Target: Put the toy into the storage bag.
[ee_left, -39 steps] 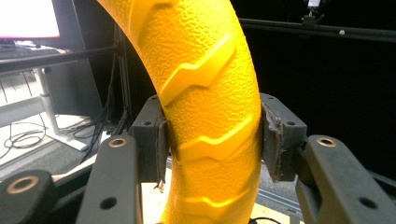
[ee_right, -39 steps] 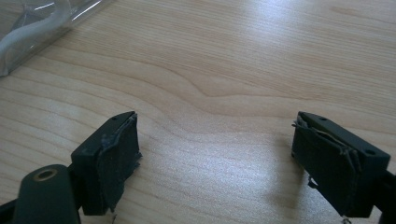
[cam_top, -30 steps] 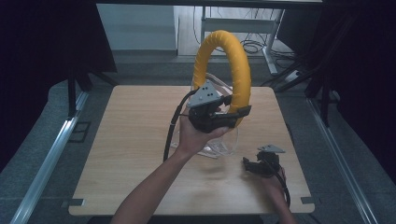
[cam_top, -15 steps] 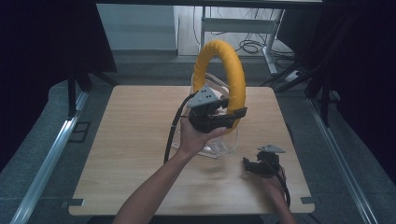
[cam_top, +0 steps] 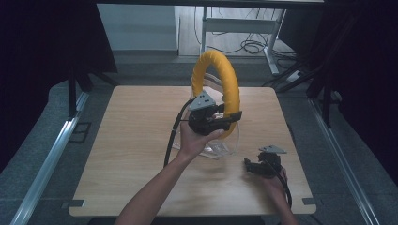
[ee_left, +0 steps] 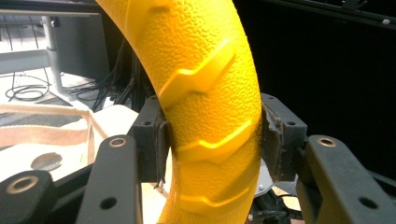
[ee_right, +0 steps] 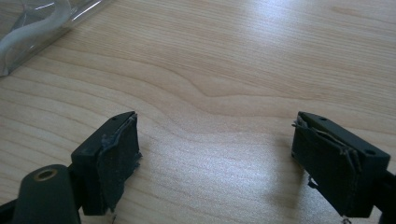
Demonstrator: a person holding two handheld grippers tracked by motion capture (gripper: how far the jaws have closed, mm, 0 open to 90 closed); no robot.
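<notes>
A thick yellow ring with a pebbled, ribbed surface stands upright above the middle of the wooden table. My left gripper is shut on its lower right part, held up by a hand. In the left gripper view both pads press the sides of the yellow ring. Beneath the ring lies a clear plastic tray. My right gripper rests low on the table at the front right, jaws wide open over bare wood, its fingers holding nothing.
A corner of the clear plastic tray lies at the upper left of the right gripper view. Beyond the table's far edge stand a desk frame and floor cables. Metal rails run along both sides.
The left gripper and the yellow ring have barely shifted, holding nearly the same height. The right gripper has stayed in place on the table.
</notes>
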